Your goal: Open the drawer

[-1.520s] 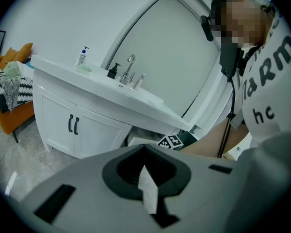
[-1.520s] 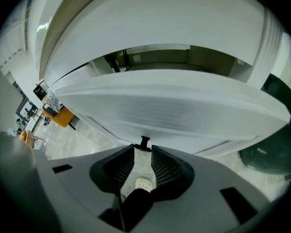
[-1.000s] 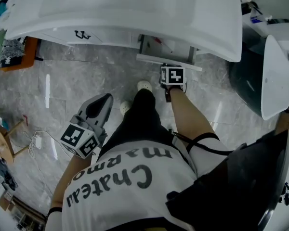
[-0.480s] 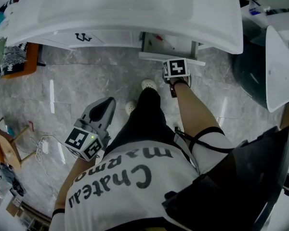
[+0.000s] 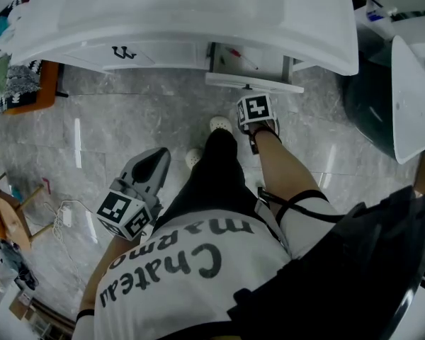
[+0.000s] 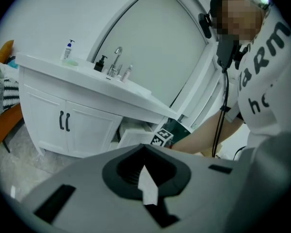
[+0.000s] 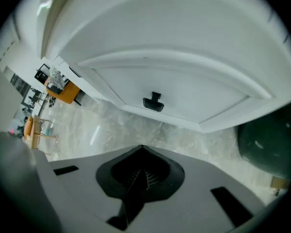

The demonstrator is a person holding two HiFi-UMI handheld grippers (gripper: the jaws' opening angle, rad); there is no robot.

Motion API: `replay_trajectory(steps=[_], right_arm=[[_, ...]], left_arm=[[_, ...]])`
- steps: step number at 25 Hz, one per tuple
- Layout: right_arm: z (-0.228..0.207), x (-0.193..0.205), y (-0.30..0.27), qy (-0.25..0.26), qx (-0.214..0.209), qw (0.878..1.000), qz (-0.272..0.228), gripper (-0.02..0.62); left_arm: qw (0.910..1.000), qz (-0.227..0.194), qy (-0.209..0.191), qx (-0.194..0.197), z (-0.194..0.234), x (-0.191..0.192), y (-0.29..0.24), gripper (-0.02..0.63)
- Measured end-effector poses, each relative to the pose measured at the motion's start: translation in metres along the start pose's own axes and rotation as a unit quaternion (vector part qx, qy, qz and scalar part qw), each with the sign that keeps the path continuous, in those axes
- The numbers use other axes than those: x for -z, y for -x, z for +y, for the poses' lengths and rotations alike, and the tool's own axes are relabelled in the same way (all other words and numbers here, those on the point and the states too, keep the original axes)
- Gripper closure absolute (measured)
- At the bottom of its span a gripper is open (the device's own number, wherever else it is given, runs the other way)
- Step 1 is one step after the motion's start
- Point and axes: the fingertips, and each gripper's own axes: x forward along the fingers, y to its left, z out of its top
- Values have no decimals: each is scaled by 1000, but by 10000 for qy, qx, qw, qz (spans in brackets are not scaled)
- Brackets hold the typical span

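Observation:
The white vanity (image 5: 198, 20) has one drawer (image 5: 249, 64) pulled out, its front panel (image 5: 253, 83) standing clear of the cabinet. In the right gripper view the drawer front (image 7: 194, 93) shows its black handle (image 7: 153, 102). My right gripper (image 5: 255, 110) hangs just in front of that panel, pointing steeply down. Its jaws are shut with nothing between them (image 7: 142, 149), apart from the handle. My left gripper (image 5: 138, 190) is held low at my left side, jaws shut (image 6: 145, 152), with a small white sliver at their seam. From there the open drawer (image 6: 133, 136) is in sight.
A dark green bin (image 5: 368, 112) and a white curved lid (image 5: 411, 105) stand right of the drawer. An orange chair (image 5: 28, 83) and a wooden stool (image 5: 3, 204) are at the left, a cable (image 5: 57, 211) on the marble floor. My shoes (image 5: 218, 125) are below the drawer.
My right gripper has drawn back from the drawer front toward me and its jaws have shut. The drawer stays pulled out. The left gripper has barely shifted.

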Motion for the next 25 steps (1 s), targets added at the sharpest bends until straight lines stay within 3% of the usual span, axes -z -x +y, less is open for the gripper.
replay_trajectory(steps=[3,11,18,25], right_arm=[[13,29,-5,-298,-186,9991,-218,588],[14,16,10,-814,-351,9935,-709,588],[30,18,30,-364,-456,9951,-799,588],[40,1,96,-121,-813,9841,-1575,588]], left_arm=[[9999,48,-110,57,-2,1,4,598],[9999,-66,-110,-92,3,-1,10,598],[9996,-207,-94,-142,-3,-7,15,598],[9983,-450,-356,72,-26,-20,10,598]])
